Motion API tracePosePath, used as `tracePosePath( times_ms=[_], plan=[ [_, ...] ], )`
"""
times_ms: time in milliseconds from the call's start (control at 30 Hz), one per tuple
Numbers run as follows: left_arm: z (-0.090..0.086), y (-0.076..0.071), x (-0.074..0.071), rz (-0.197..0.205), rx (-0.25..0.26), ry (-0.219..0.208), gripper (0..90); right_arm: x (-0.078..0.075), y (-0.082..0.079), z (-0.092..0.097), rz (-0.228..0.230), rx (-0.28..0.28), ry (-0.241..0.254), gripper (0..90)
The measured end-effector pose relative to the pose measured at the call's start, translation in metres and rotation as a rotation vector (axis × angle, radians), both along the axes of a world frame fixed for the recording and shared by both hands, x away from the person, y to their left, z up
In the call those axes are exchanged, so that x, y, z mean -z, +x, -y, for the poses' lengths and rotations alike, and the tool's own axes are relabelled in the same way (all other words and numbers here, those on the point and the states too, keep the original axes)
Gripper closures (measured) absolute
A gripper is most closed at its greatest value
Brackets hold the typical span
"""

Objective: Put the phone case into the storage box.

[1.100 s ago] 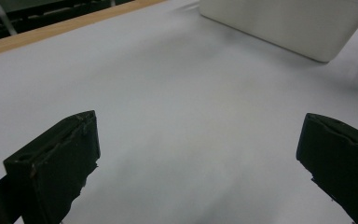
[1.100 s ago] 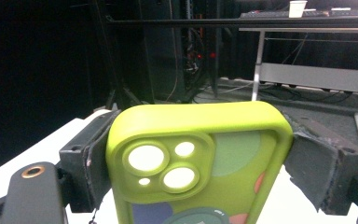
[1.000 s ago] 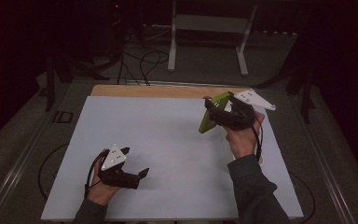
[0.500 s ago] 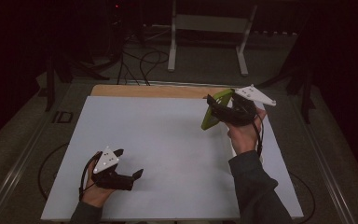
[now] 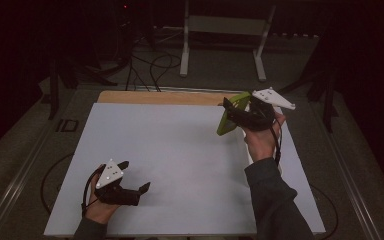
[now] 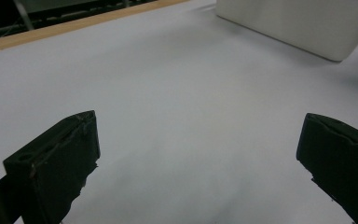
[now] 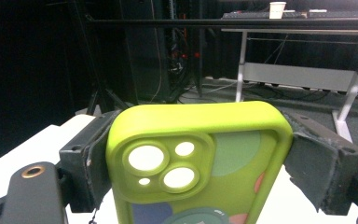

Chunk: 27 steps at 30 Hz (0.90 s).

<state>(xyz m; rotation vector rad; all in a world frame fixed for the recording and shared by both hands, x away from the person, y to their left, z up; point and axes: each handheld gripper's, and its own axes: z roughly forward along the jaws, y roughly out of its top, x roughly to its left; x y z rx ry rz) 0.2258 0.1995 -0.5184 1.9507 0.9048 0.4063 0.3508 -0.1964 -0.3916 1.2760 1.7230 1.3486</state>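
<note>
Left tool (image 5: 130, 186) lies low over the near left part of the tabletop (image 5: 180, 150), gripped by the person's left hand (image 5: 100, 207), with its grey three-cornered plate (image 5: 109, 174) on top; its two black jaws stand wide apart, and in the left gripper view nothing but the pale tabletop lies between them. Farther off in that same view, toward the upper right, a white box-like thing (image 6: 298, 23) rests on the surface, and a strip of bare wood (image 6: 74, 25) edges the far side. Moving right across the high view, the middle of the white sheet carries nothing until the lime-green phone case (image 5: 228, 117), which is lifted off the surface at the far right and tilted on edge. Right tool (image 5: 240, 116), in the person's right hand (image 5: 262, 142), is clamped on that case: in the right gripper view the jaws press its two long sides, the camera cut-out with its round openings faces the lens, and coloured round patches in green, blue and orange show on the back. No brand, label or lettering can be read on the case or on either tool. A white paper cup (image 7: 277, 9) stands on a desk far behind.
</note>
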Motion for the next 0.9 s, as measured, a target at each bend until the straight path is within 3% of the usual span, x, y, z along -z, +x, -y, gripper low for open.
tracePosePath(
  times_ms=[900],
  plan=[
    [-0.015,-0.009,0.008,0.024,-0.029,-0.002,0.0,-0.002,0.020,0.016,-0.002,0.069,-0.001,16.8]
  ],
)
